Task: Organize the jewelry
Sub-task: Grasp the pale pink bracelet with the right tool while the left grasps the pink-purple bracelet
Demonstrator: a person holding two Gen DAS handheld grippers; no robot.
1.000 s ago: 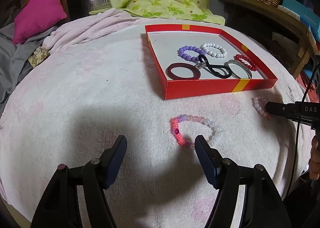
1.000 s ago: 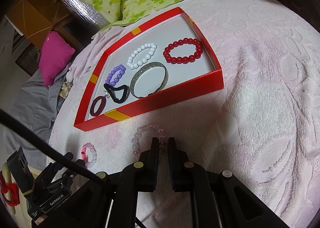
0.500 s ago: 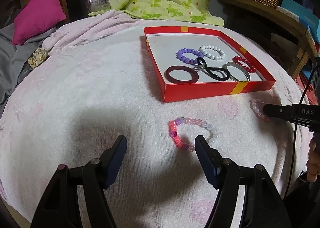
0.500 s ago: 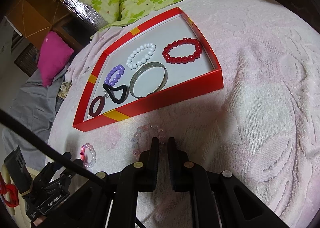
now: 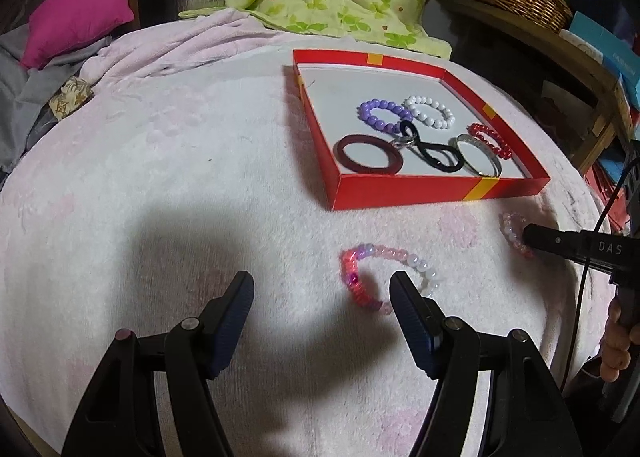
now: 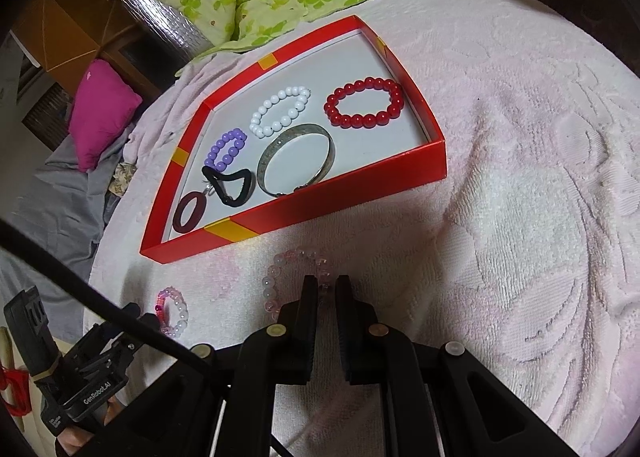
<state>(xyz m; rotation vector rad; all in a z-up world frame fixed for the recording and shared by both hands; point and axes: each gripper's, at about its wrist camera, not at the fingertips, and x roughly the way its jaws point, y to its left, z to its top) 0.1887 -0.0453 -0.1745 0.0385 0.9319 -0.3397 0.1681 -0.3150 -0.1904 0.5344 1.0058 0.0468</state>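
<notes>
Right claw (image 6: 326,287) clenched on pale pink bead bracelet (image 6: 280,269) – just outside red tray (image 6: 360,197). Left claw (image 5: 322,291) released, wide – beside multicolour bracelet (image 5: 360,281).

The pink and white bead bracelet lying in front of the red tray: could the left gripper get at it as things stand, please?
Probably yes. The left gripper is open just short of the pink and white bead bracelet, its right finger already at the loop's edge. Nothing lies between them on the blanket; the red tray sits farther back.
</notes>
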